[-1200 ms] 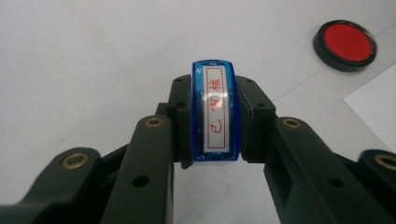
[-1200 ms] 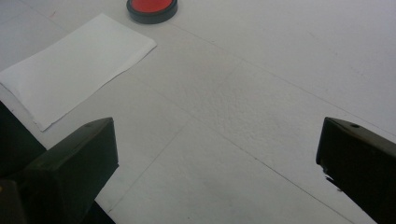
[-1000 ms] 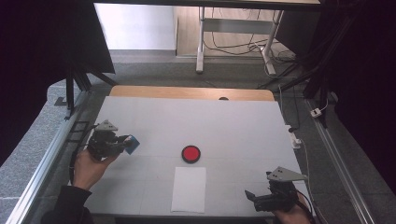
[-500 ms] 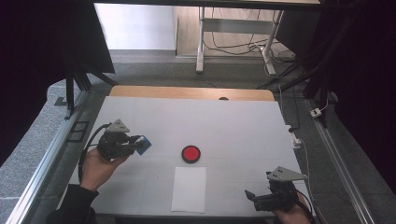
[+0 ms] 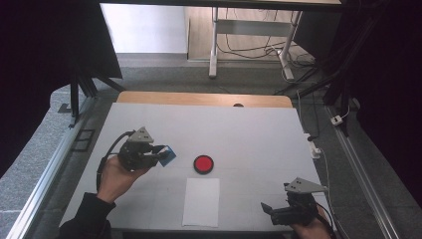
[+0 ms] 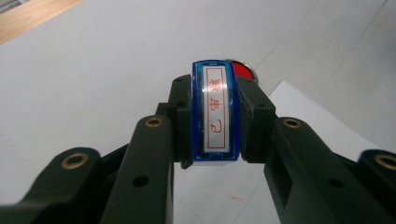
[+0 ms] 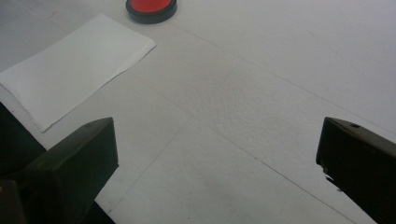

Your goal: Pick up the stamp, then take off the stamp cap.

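My left gripper (image 5: 161,155) is shut on a blue stamp (image 6: 215,112) with red characters on its silver face; in the high view the blue stamp (image 5: 167,155) hangs just left of the red ink pad (image 5: 203,164). The ink pad (image 6: 242,70) peeks out behind the stamp in the left gripper view. A white sheet of paper (image 5: 201,201) lies in front of the pad. My right gripper (image 5: 272,210) rests open near the table's front right edge, its jaws wide apart over bare table (image 7: 243,116), with the paper (image 7: 70,70) and ink pad (image 7: 151,6) farther off.
The white table (image 5: 239,134) has a wooden strip along its far edge. Metal rails run down both sides. A small white box (image 5: 314,148) with cables lies at the right edge.
My left gripper has carried the blue stamp to the right, closer to the red ink pad. The right gripper has stayed still.
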Available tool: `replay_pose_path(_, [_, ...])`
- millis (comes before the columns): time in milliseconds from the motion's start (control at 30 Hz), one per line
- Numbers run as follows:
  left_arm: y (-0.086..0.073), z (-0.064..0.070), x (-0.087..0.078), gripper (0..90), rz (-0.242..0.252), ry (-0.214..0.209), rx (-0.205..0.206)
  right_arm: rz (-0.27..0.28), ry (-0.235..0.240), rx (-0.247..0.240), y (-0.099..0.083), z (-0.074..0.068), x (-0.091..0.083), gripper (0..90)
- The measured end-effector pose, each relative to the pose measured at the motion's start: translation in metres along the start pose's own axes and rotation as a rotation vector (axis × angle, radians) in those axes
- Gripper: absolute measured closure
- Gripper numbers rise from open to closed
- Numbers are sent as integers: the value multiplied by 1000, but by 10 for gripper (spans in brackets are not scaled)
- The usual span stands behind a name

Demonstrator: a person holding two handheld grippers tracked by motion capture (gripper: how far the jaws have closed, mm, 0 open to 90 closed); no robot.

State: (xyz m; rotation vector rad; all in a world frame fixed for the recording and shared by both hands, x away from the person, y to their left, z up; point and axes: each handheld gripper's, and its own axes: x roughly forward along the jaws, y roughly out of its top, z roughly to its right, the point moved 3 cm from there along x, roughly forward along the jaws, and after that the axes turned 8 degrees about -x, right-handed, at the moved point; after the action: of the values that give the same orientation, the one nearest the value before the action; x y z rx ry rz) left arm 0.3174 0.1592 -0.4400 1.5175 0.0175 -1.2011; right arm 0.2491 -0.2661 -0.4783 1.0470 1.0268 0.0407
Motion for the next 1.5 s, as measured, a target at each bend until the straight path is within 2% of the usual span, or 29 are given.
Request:
replay_pose_path(533, [16, 22, 14, 701, -1, -70, 57, 3, 0, -2, 0, 0, 0, 0])
replay_pose_path(767, [21, 36, 18, 701, -4, -112, 86, 2, 2, -3, 0, 0, 0, 0])
replay_pose_path(867, [21, 40, 19, 701, -6, -118, 98, 2, 2, -4, 0, 0, -1, 0])
replay_pose_path(1133, [20, 45, 20, 701, -10, -125, 110, 14, 5, -4, 0, -1, -1, 0])
replay_pose_path(1267, [20, 47, 21, 701, -16, -142, 110, 18, 10, -16, 1, -2, -2, 0])
replay_pose_path(1333, [19, 48, 21, 701, -23, -147, 118, 42, 17, 2, 3, -2, -4, 0])
replay_pose_path(1500, [18, 52, 21, 701, -21, -158, 138, 65, 31, -30, 8, -6, -6, 0])
